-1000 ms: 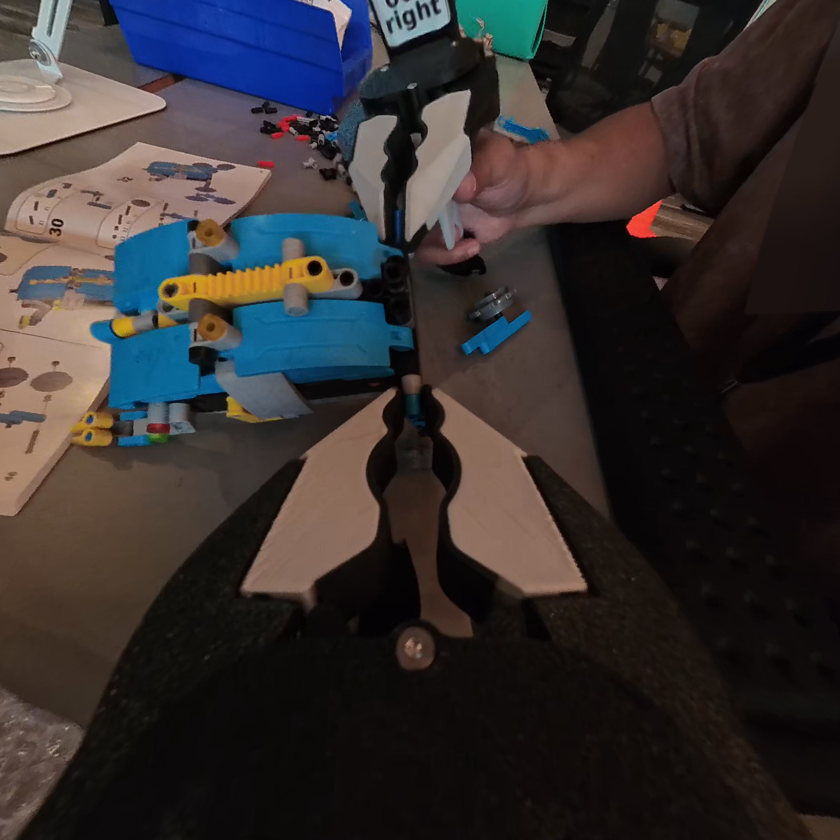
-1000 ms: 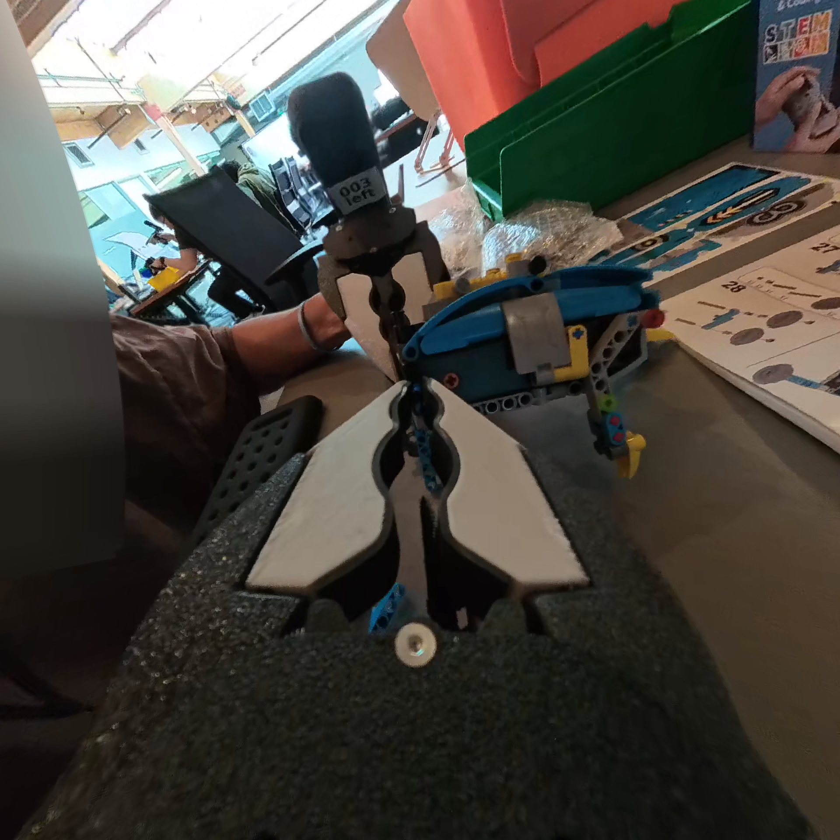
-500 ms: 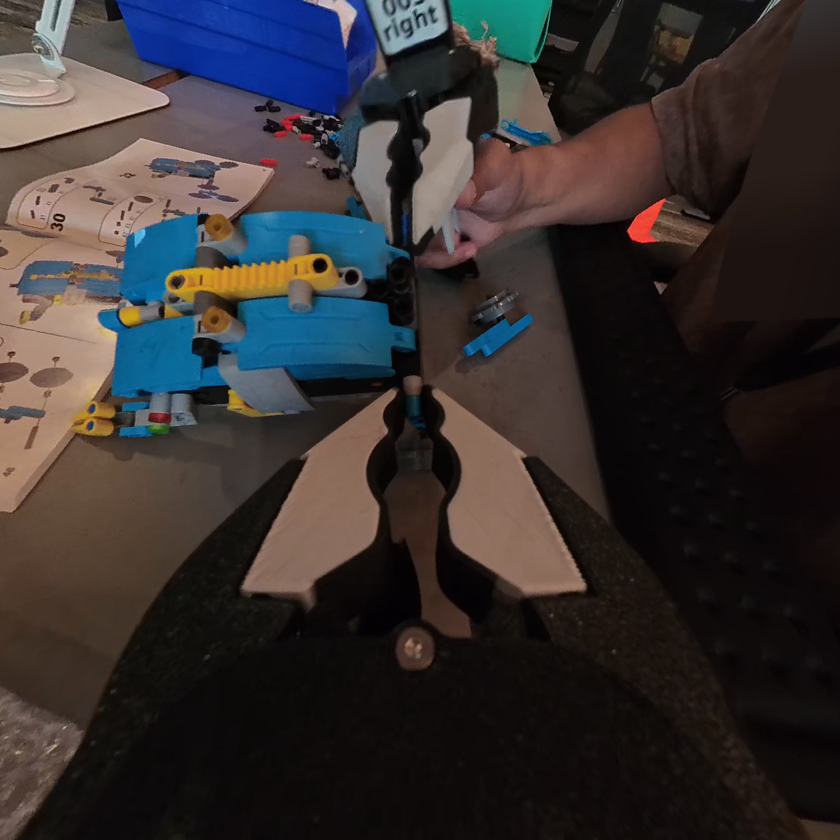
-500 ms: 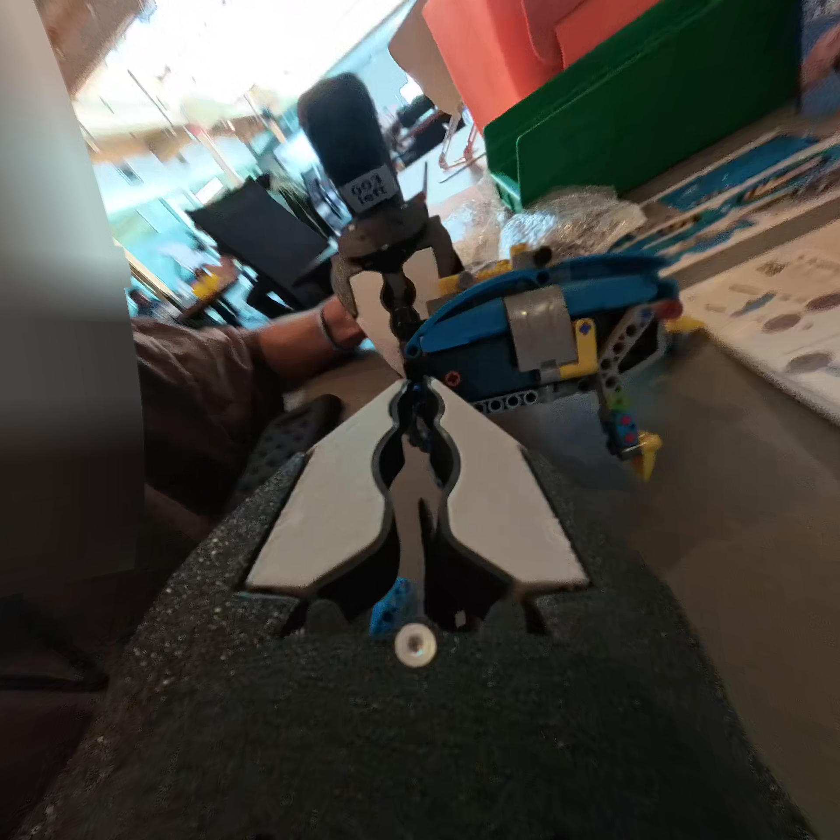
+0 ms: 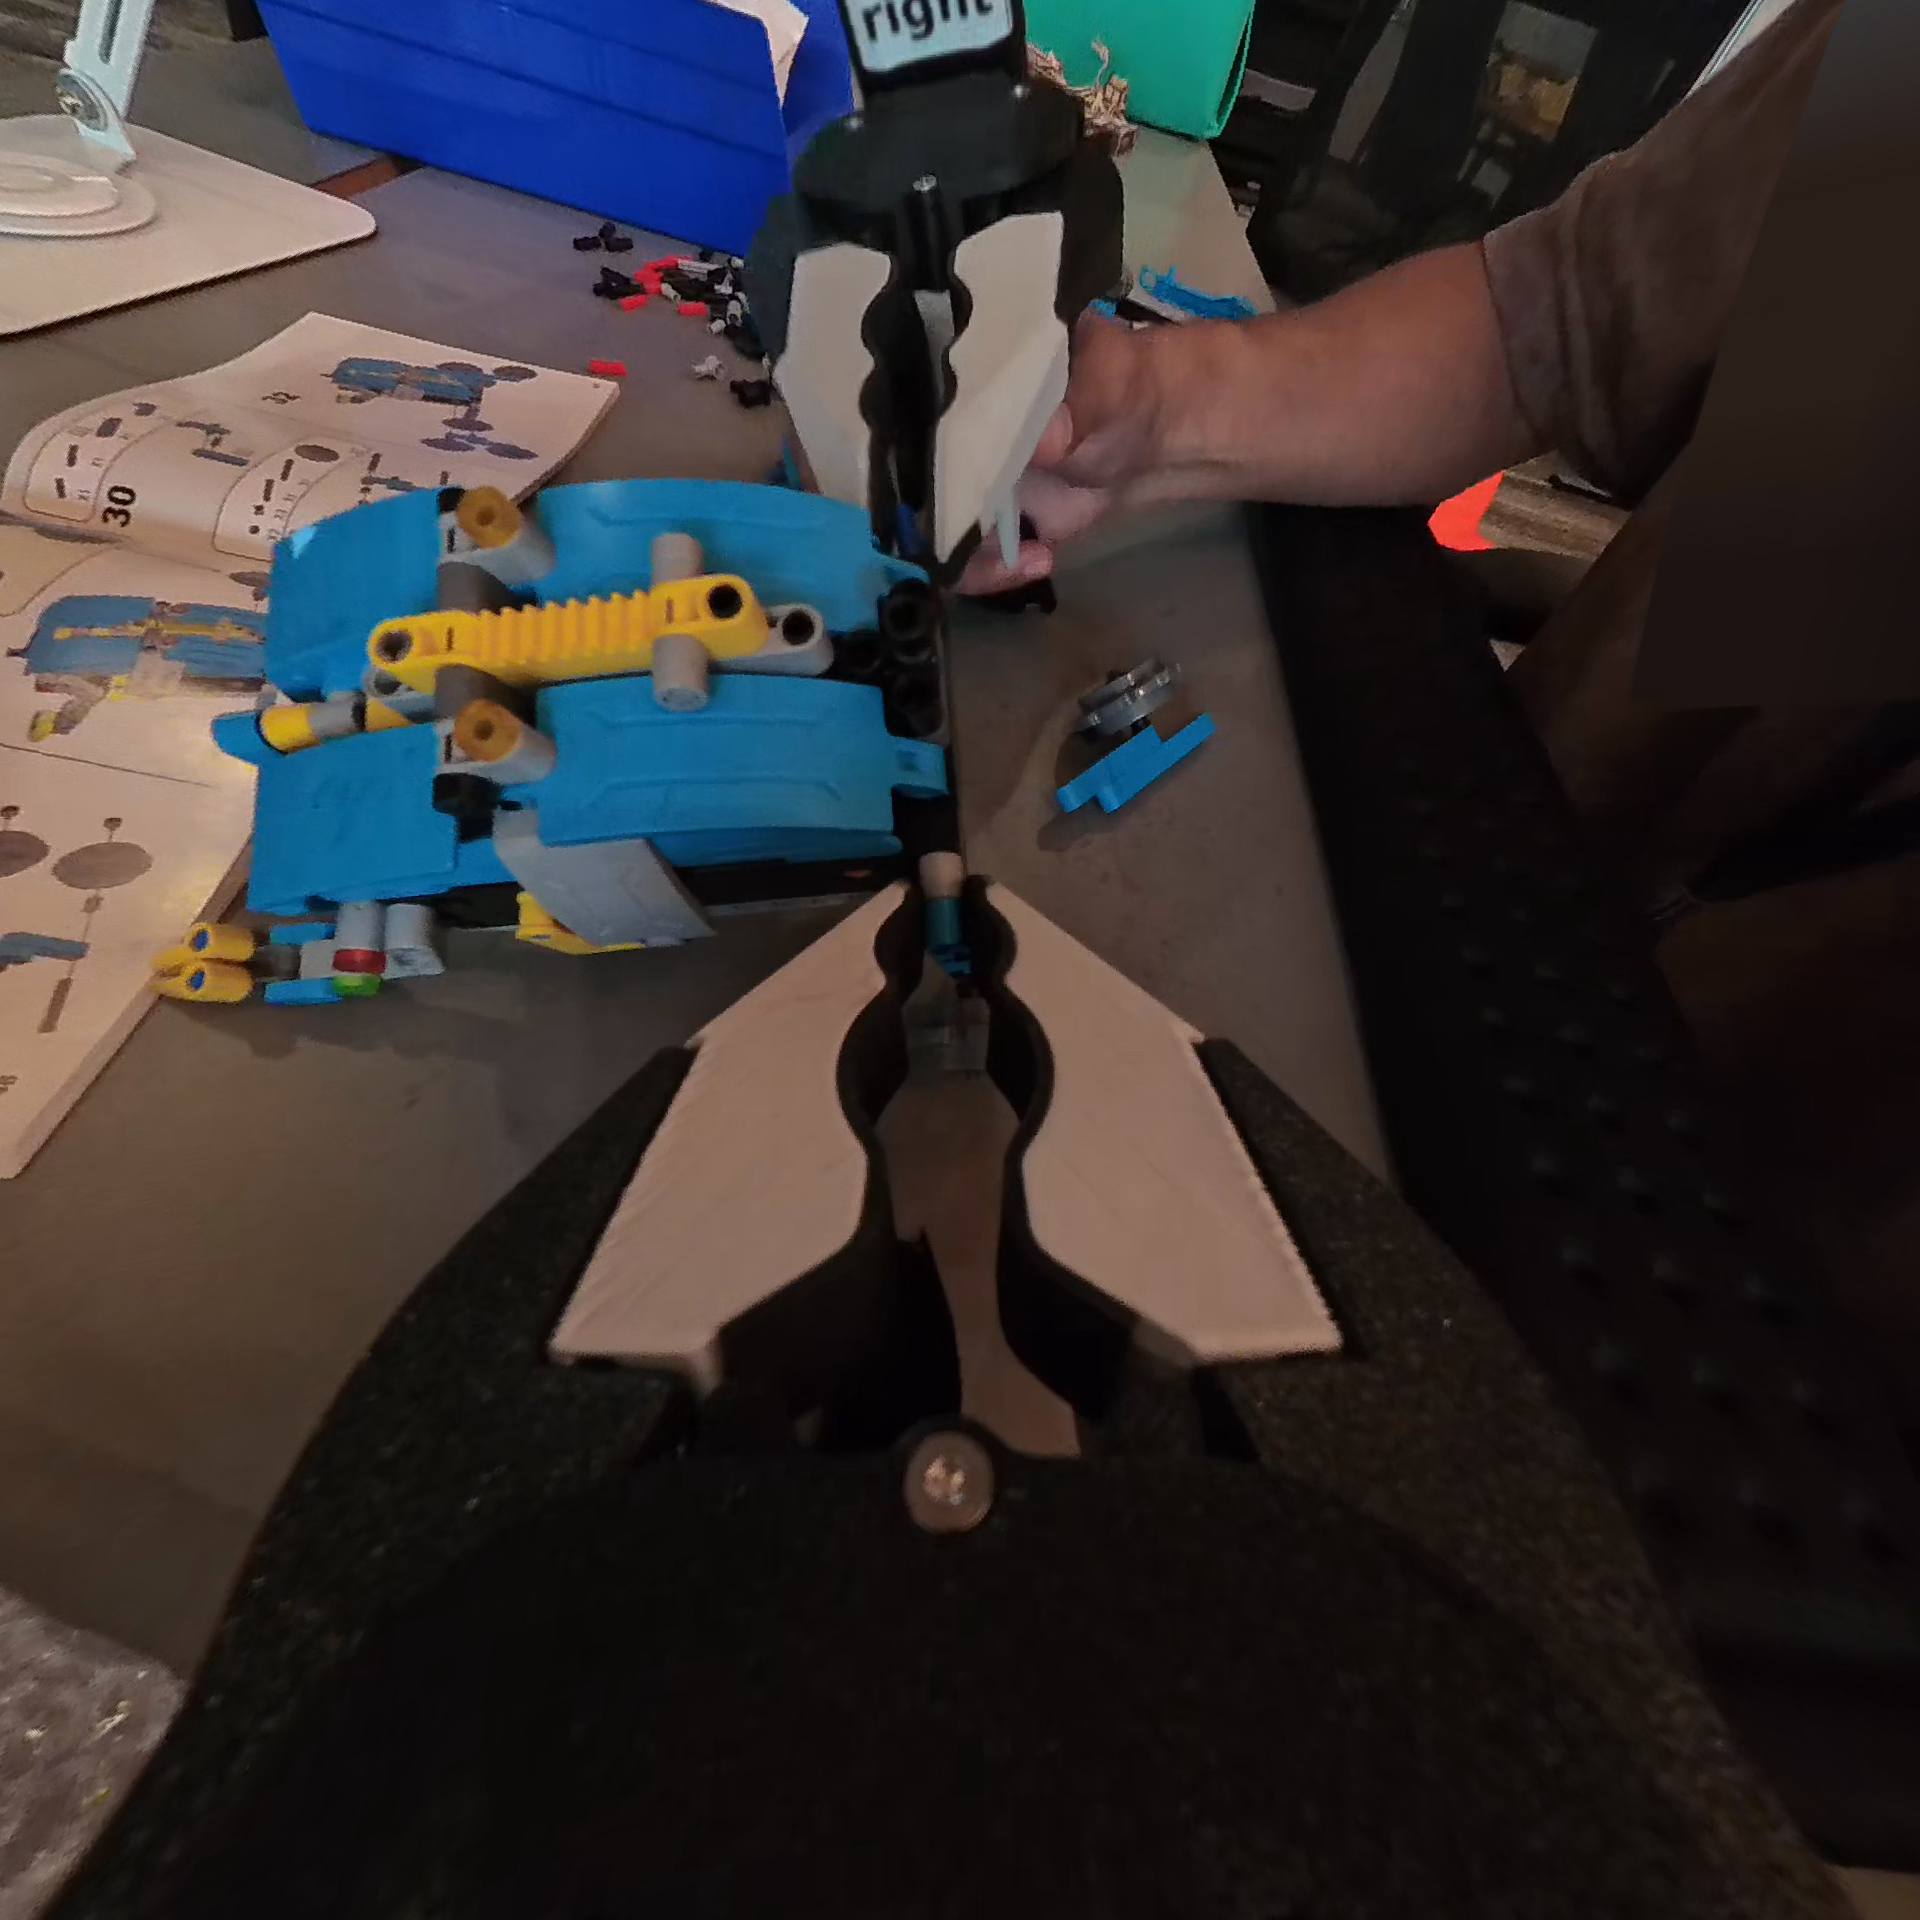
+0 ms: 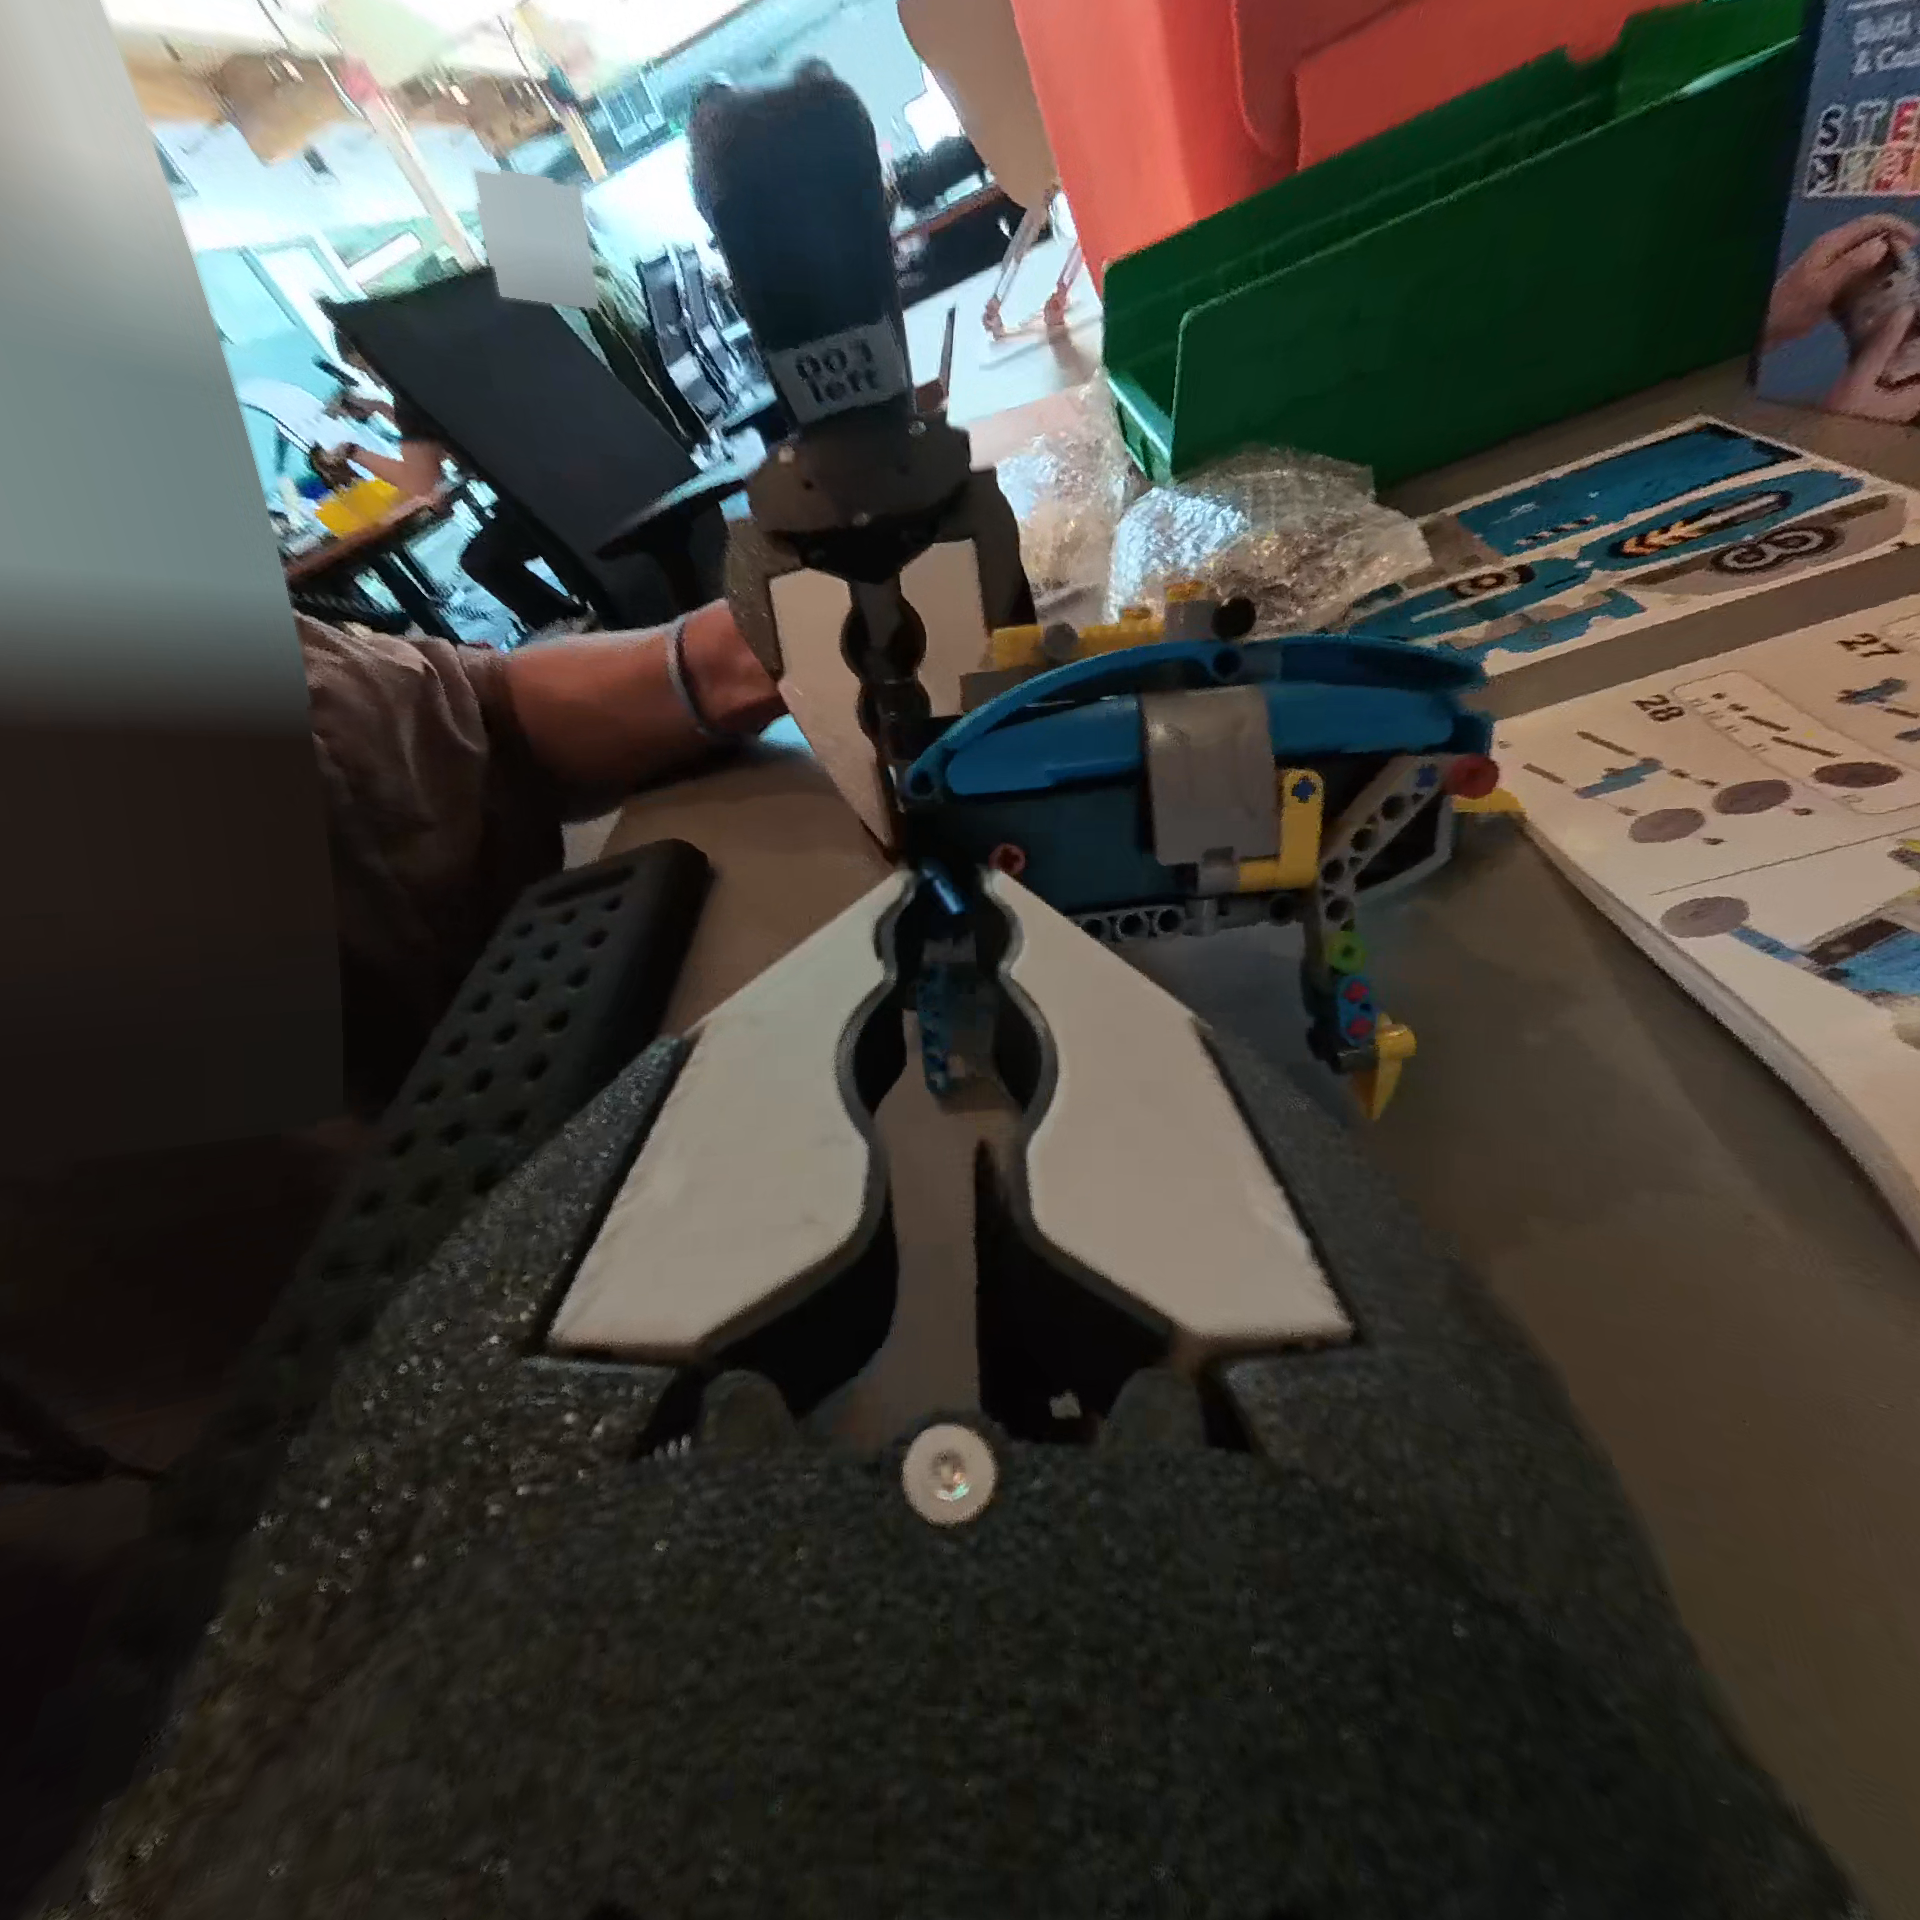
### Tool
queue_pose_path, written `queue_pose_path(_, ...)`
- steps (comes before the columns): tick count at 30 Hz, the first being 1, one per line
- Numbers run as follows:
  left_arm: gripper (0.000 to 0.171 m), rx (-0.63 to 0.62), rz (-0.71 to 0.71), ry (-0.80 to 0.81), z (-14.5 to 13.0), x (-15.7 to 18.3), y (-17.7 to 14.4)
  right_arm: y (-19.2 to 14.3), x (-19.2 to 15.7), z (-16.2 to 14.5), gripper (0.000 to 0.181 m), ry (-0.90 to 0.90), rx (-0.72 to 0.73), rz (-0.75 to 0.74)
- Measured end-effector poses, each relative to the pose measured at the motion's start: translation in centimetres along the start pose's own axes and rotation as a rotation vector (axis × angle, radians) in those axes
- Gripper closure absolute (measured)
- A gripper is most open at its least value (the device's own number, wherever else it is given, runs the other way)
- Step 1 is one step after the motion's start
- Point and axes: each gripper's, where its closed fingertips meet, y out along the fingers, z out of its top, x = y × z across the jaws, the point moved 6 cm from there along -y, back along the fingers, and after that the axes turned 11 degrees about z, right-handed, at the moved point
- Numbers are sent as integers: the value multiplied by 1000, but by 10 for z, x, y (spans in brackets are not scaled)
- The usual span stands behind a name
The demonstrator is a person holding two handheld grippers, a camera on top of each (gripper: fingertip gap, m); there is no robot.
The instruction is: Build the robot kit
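Blue-pin-pinching grippers (image 5: 940,914) tip to tip

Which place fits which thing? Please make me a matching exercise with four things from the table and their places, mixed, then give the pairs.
Things:
1. yellow toothed bar
2. grey wheel
3. green bin
4. small black and red pieces

Places:
A. loose on the table, in front of the blue bin
B. on the blue model, between its two curved shells
C. behind the crumpled clear bags
D. on the table, touching a flat blue piece

Pairs: 1-B, 2-D, 3-C, 4-A
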Motion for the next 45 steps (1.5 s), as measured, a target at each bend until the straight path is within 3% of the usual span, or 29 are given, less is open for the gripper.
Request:
queue_pose_path(9, 165, -1, 1, 13, 0, 2, 1, 0, -6, 4, 176, -65, -86, 16)
queue_pose_path(16, 166, 1, 7, 26, 0, 2, 0, 3, -3, 16, 176, -14, -292, 70)
queue_pose_path(25, 166, 11, 15, 31, 2, 2, 1, 5, -6, 21, 177, -20, -368, 46)
queue_pose_path(29, 167, 14, 22, 35, 2, 3, 1, 8, -3, 22, 176, 77, -351, 87)
queue_pose_path(34, 166, 16, 11, 8, 2, 1, 3, 4, -4, 18, 177, 0, -338, 62)
queue_pose_path(45, 166, 18, 10, 6, 3, 2, 4, -4, -3, 4, 177, -4, -159, 100)
